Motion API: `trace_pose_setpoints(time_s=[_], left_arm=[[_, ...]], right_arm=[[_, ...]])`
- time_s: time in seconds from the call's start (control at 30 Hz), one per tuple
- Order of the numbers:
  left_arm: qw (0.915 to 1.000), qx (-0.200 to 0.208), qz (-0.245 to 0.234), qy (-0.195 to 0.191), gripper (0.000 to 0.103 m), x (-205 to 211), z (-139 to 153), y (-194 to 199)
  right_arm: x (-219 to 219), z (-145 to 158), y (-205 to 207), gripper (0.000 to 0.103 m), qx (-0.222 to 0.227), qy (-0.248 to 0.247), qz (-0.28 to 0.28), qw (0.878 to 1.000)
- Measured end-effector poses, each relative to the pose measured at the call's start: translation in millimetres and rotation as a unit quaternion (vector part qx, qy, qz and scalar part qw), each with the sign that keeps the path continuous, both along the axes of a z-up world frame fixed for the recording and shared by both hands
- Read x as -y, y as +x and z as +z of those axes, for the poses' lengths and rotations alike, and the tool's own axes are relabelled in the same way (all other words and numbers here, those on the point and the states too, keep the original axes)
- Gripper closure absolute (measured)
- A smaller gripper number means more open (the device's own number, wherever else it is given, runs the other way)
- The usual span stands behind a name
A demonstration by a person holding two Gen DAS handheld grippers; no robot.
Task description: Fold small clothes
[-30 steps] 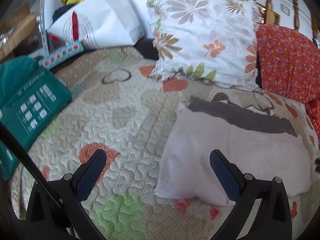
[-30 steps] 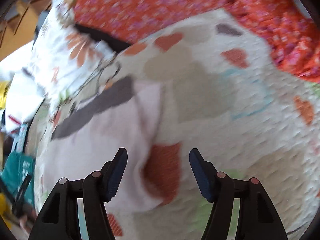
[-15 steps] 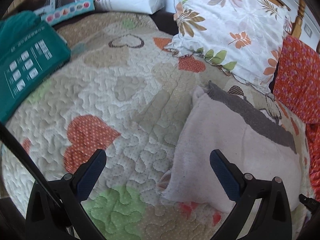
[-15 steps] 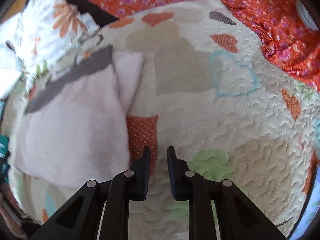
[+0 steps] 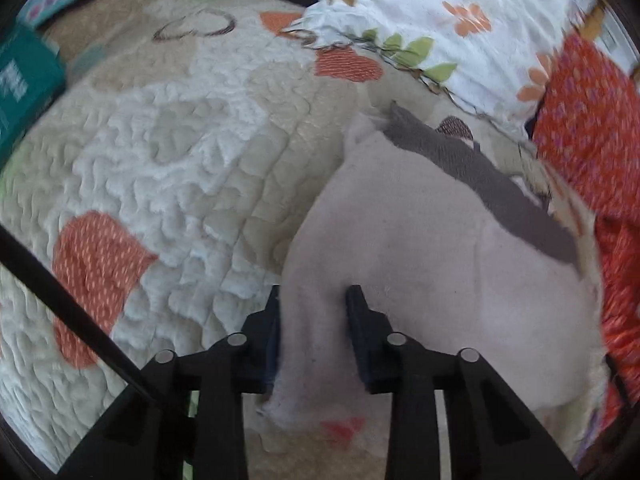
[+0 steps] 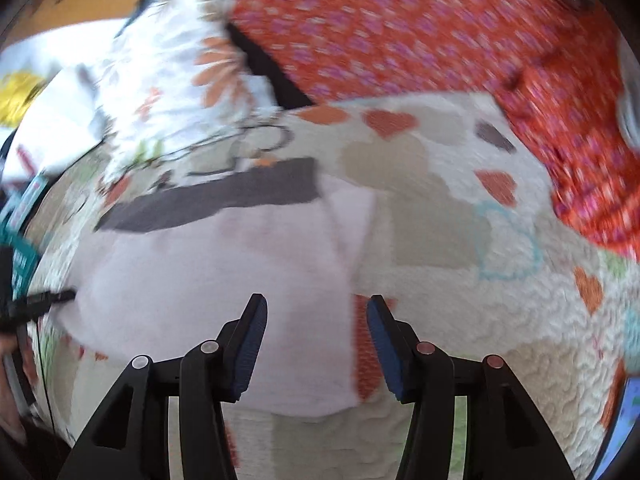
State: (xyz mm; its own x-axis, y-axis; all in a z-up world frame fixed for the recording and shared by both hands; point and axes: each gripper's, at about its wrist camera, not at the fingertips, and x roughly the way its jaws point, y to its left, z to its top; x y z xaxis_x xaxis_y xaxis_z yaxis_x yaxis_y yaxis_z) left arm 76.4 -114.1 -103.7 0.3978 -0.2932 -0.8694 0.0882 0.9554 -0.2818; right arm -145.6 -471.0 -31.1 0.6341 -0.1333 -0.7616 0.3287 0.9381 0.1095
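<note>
While its jaws close over the near left edge of the pale pink garment [image 5: 420,280], left gripper [image 5: 314,300] pinches a fold; right gripper [image 6: 316,312] opening, nothing gripped. Garment lies on heart-patterned quilt [image 5: 192,152].

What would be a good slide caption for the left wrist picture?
Left gripper closing on the near edge of a pale pink garment with a grey band, lying on a heart-patterned quilt.

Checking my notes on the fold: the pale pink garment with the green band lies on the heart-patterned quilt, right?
Not quite: the band on the pale pink garment is dark grey, not green, as the left wrist view shows. It does lie on the heart-patterned quilt.
</note>
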Motion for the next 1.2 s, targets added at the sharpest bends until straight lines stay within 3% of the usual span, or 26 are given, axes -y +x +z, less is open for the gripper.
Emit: trace_pose_setpoints(time_s=[0.1,0.17,0.27,0.4,0.5,0.67,0.7,0.73,0.8,0.9,1.03,1.1,1.2], left_arm=[[0.9994,0.006,0.031,-0.016,0.073,-14.7,17.3,-2.4],[0.9980,0.031,0.050,-0.021,0.057,-30.4,35.7,-4.7],[0.9921,0.083,0.093,-0.015,0.042,-65.5,69.5,-12.8],[0.9821,0.121,0.144,-0.002,0.038,-112.9,98.1,-21.9],[0.9783,0.126,0.164,-0.015,0.037,-136.0,101.1,-25.4],[0.9763,0.117,0.179,-0.034,0.036,-155.8,96.8,-24.7],[0.9765,0.112,0.179,-0.043,0.036,-157.3,95.0,-24.1],[0.9767,0.110,0.178,-0.048,0.036,-158.1,94.1,-24.7],[0.9771,0.106,0.177,-0.051,0.036,-155.1,93.1,-25.0],[0.9775,0.113,0.173,-0.044,0.036,-146.1,96.1,-27.1],[0.9779,0.127,0.161,-0.039,0.035,-129.8,101.6,-30.2],[0.9802,0.127,0.147,-0.037,0.034,-116.6,101.8,-30.9],[0.9851,0.120,0.119,-0.033,0.034,-93.5,99.1,-33.8]], right_arm=[[-51.9,-5.2,12.2,0.047,-0.016,-0.023,0.070,0.997],[-90.4,-12.1,24.1,0.047,-0.025,-0.026,0.121,0.992],[-168.3,-23.8,51.7,0.047,-0.031,-0.043,0.214,0.975],[-258.5,-43.0,91.8,0.047,-0.039,-0.085,0.297,0.950],[-312.9,-61.0,117.6,0.047,-0.048,-0.153,0.327,0.931],[-353.3,-75.3,156.2,0.047,-0.052,-0.228,0.310,0.922],[-356.2,-76.6,164.0,0.050,-0.055,-0.231,0.307,0.922],[-360.0,-78.1,169.6,0.062,-0.060,-0.231,0.304,0.922],[-357.6,-78.2,182.2,0.081,-0.074,-0.216,0.287,0.930],[-340.5,-63.6,188.0,0.090,-0.074,-0.160,0.271,0.946],[-276.5,-17.0,178.0,0.091,-0.034,-0.066,0.217,0.973],[-215.9,13.0,162.9,0.092,-0.003,-0.018,0.164,0.986],[-119.6,36.5,126.7,0.092,0.025,0.045,0.078,0.996]])
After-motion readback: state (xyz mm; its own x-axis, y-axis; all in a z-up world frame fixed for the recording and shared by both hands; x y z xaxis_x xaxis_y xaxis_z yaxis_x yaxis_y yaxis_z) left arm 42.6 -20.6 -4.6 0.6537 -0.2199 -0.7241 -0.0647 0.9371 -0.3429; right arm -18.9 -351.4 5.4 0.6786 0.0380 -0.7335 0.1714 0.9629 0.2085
